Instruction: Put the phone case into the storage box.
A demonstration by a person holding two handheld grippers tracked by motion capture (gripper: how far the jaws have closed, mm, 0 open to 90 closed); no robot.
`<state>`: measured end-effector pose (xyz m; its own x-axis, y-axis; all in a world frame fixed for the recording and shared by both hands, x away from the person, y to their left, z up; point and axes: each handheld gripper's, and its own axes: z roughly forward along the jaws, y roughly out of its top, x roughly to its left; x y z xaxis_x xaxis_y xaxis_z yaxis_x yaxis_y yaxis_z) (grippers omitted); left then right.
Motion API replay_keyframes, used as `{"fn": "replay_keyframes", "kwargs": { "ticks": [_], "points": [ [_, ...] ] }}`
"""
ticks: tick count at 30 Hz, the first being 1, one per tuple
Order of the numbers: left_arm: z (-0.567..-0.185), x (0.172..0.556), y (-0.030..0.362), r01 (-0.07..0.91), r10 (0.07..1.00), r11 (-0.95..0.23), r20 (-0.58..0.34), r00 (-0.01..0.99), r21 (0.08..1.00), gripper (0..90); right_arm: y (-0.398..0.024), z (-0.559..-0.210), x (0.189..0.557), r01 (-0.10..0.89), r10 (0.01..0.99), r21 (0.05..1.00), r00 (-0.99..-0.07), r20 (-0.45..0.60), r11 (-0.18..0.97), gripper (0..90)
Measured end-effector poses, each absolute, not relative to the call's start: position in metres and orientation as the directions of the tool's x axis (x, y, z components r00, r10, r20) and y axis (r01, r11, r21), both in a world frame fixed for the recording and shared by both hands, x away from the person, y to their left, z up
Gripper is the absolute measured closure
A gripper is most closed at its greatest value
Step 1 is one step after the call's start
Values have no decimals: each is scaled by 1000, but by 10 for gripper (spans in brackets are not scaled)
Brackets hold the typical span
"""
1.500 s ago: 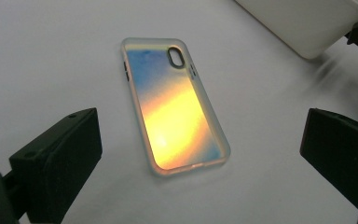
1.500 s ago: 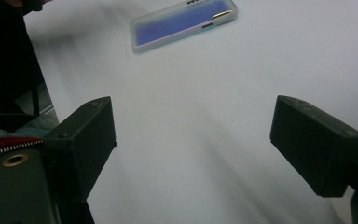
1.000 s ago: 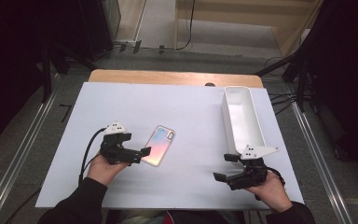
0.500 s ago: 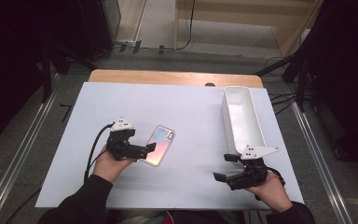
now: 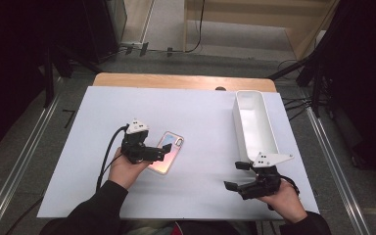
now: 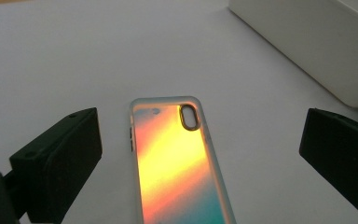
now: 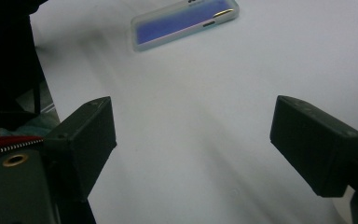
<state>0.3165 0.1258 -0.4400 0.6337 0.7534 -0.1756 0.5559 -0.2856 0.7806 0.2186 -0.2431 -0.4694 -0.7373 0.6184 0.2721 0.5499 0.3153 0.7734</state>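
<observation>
High view: the left gripper (image 5: 159, 152) sits left of centre, jaws spread over the near end of the phone case (image 5: 169, 152) on the counter (image 5: 205, 117), forearm rising from the bottom edge. Lower right, the right gripper (image 5: 235, 175) – jaws wide, nothing between them – lies level beside the white bin (image 5: 253, 125).

Left gripper view: the phone case (image 6: 177, 158) lies bottom centre between spread jaws – untouched.

Right gripper view: jaws wide over bare counter; the phone case (image 7: 184, 21) lies along the top edge.

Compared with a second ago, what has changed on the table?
The left gripper has slid toward the phone case, and its open jaws now straddle the case's near end without gripping it. The case, the white bin and the open right gripper stayed put.
</observation>
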Motion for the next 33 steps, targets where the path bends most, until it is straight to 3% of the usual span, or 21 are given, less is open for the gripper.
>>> {"fn": "replay_keyframes", "kwargs": {
  "ticks": [19, 33],
  "points": [
    [-450, 325, 98, 568, 821, -247, -142, 554, 785, 0, -243, -470, 219, 547, 618, 774, -739, 269, 318, 130],
    [-456, 328, 97, 574, 823, -235, -154, 547, 784, 0, -243, -470, 218, 546, 617, 776, -739, 270, 316, 130]
  ]
}}
